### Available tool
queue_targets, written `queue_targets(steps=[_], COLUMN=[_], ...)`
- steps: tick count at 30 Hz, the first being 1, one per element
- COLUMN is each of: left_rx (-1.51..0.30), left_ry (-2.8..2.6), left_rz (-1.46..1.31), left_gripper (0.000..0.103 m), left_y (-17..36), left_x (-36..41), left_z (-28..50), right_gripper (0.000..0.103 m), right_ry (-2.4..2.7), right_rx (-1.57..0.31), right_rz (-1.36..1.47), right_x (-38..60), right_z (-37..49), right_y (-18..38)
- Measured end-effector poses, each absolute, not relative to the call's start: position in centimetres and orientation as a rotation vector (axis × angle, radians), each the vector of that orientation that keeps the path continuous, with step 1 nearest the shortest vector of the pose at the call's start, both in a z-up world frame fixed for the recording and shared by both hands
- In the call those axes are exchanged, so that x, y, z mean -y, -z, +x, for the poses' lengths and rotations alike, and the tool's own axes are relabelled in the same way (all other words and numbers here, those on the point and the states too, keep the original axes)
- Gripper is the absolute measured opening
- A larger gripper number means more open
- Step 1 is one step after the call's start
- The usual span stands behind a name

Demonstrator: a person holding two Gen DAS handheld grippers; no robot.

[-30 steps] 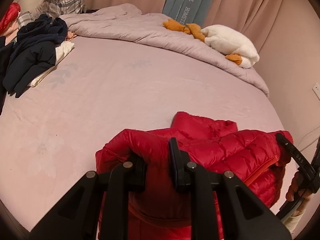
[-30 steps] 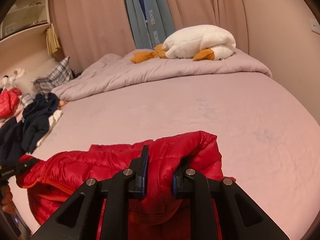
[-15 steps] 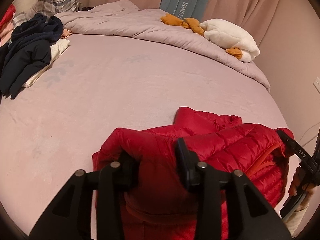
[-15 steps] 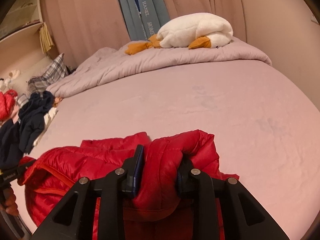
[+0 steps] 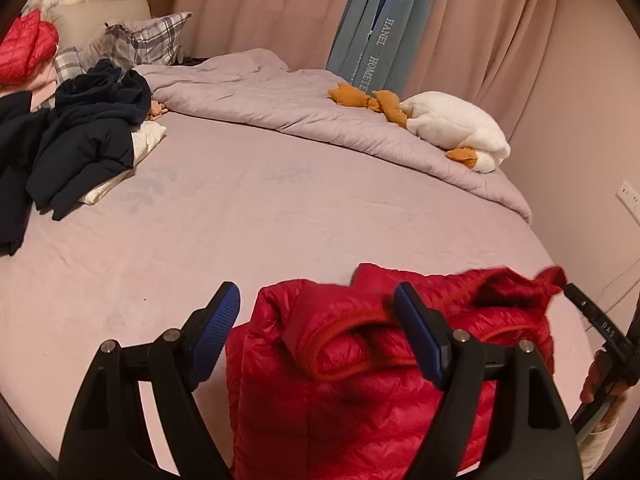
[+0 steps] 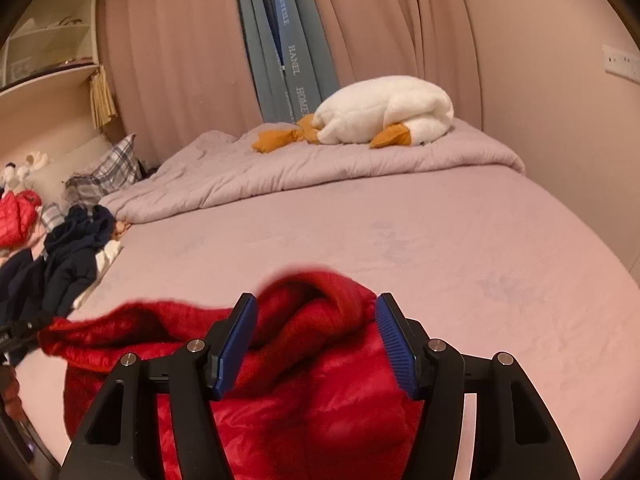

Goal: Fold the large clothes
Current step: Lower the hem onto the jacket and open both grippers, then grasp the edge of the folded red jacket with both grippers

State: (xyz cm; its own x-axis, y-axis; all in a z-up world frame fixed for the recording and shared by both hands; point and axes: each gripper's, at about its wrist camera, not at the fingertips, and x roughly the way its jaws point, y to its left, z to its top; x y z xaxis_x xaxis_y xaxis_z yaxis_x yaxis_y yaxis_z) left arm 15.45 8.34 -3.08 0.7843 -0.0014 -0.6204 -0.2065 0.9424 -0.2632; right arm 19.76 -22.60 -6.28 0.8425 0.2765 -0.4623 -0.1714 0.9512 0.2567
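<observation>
Red quilted down jacket [image 5: 360, 380] lies bunched at the near edge of the pink-sheeted bed [image 5: 280, 216], at 6 o'clock in both wrist views.

Left tongs [image 5: 318, 336]: jaws opening, blue ribbed pads spread wide. Jacket's folded edge sits between them. Left pad is clear of the cloth; right pad is close against a fold, contact not certain. No grip.

Right tongs [image 6: 316, 340]: jaws opening, pads apart. A raised, blurred hump of the jacket [image 6: 304, 360] stands between them and seems to brush both pads, not pinched.

In the left view the other tongs' black arm and the person's hand [image 5: 604, 376] show at 4 o'clock, just beyond the jacket's right end.

Heap of dark navy clothes [image 5: 80, 140] at 10 o'clock, well apart from the jacket; a second red quilted garment [image 5: 24, 48] beyond it. Grey-lilac rumpled duvet [image 5: 320, 116] across the far side, white plush goose with orange feet [image 5: 452, 132] on it at 1 o'clock. Plaid pillow [image 5: 148, 38] at 11 o'clock. Pink curtains [image 6: 180, 52] behind.
</observation>
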Motion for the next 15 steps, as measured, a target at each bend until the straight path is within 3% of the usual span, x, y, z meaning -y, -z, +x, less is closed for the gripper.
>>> queue_targets(steps=[10,15], left_rx=[-0.738,-0.853], left_ry=[-0.087,-0.085], left_rz=[-0.333,-0.3], left_gripper=[0.072,0.06], left_y=[4.9,8.3], left_x=[-9.5,-9.0], left_z=[17.0,19.9], right_gripper=[0.061,0.061], right_ry=[-0.244,-0.268], right_rx=[-0.606,-0.72], right_rz=[0.125,0.111], right_x=[21.9,21.4], right_z=[21.8,25.2], right_y=[7.7,9.8])
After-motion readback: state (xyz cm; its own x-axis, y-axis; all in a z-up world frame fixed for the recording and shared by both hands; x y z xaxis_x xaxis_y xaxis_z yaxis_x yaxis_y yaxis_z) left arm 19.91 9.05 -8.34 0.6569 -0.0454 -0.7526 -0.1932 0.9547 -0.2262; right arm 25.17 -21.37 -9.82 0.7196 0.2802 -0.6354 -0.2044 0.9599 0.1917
